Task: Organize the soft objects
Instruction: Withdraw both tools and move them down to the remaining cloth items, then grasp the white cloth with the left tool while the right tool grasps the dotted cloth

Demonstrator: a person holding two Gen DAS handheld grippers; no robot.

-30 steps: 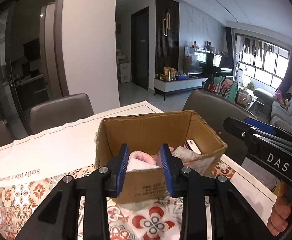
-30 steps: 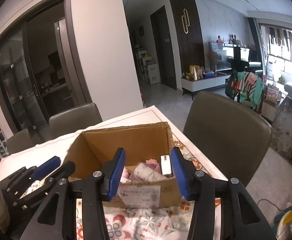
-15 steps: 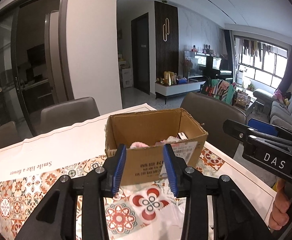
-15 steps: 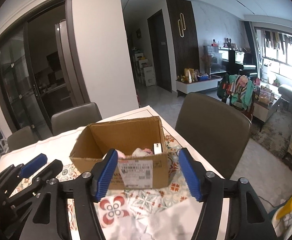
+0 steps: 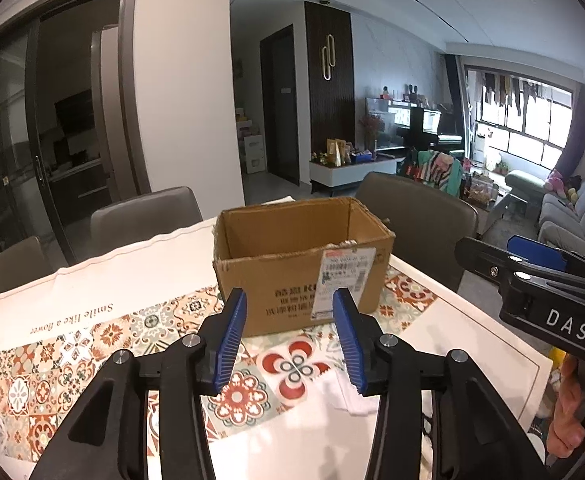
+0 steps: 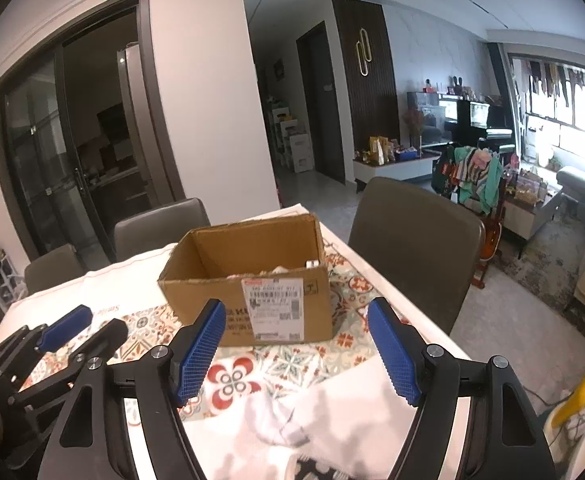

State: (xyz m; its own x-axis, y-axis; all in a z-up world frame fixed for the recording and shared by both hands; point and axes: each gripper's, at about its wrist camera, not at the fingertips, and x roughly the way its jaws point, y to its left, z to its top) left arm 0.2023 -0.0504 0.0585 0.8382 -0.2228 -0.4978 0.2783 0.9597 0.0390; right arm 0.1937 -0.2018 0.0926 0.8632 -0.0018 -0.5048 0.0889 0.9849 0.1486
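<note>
An open cardboard box (image 5: 288, 280) with a white label stands on the patterned tablecloth; it also shows in the right wrist view (image 6: 252, 296). Pale soft items barely peek over its rim (image 6: 280, 269). My left gripper (image 5: 290, 338) is open and empty, pulled back in front of the box. My right gripper (image 6: 298, 348) is open wide and empty, also short of the box. A white cloth (image 6: 332, 416) lies on the table under the right gripper; its edge shows in the left wrist view (image 5: 348, 394).
Grey chairs stand behind the table (image 5: 144, 220) and at its right side (image 6: 412, 240). The table edge runs along the right (image 5: 492, 320). A yellow object (image 6: 580, 388) sits low at the right, off the table.
Both grippers have drawn back from above the box toward me; the box now looks smaller and farther. The right gripper's jaws have opened wider.
</note>
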